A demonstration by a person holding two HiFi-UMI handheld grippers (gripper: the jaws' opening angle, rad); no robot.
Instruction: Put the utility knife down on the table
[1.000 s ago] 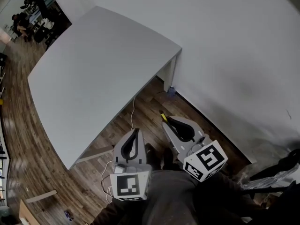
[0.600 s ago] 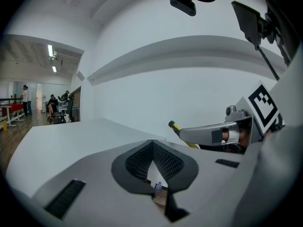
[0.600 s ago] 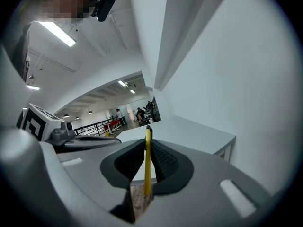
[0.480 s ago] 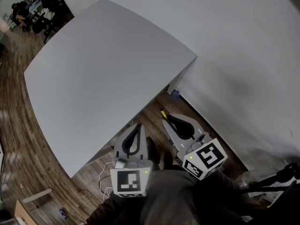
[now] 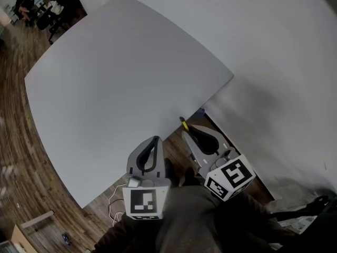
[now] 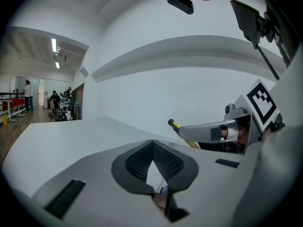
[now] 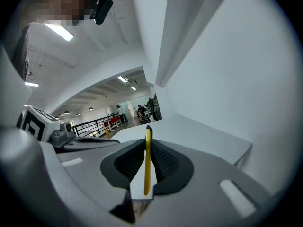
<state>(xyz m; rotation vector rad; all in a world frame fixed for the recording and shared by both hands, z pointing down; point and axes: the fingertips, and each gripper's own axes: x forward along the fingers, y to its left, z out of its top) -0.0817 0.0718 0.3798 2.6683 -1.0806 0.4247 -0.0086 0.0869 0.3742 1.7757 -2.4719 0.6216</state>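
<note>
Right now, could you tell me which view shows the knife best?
The right gripper view: the knife stands edge-on, clamped between the right gripper's jaws. The head view and left gripper view show only its tip past those jaws.

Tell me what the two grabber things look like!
Both are light grey plastic. The left gripper and right gripper each have two long jaws lined with black ribbed pads that narrow to a point. At the back of each sits a white cube printed with black square markers. A thin white cable runs beside the left one.
</note>
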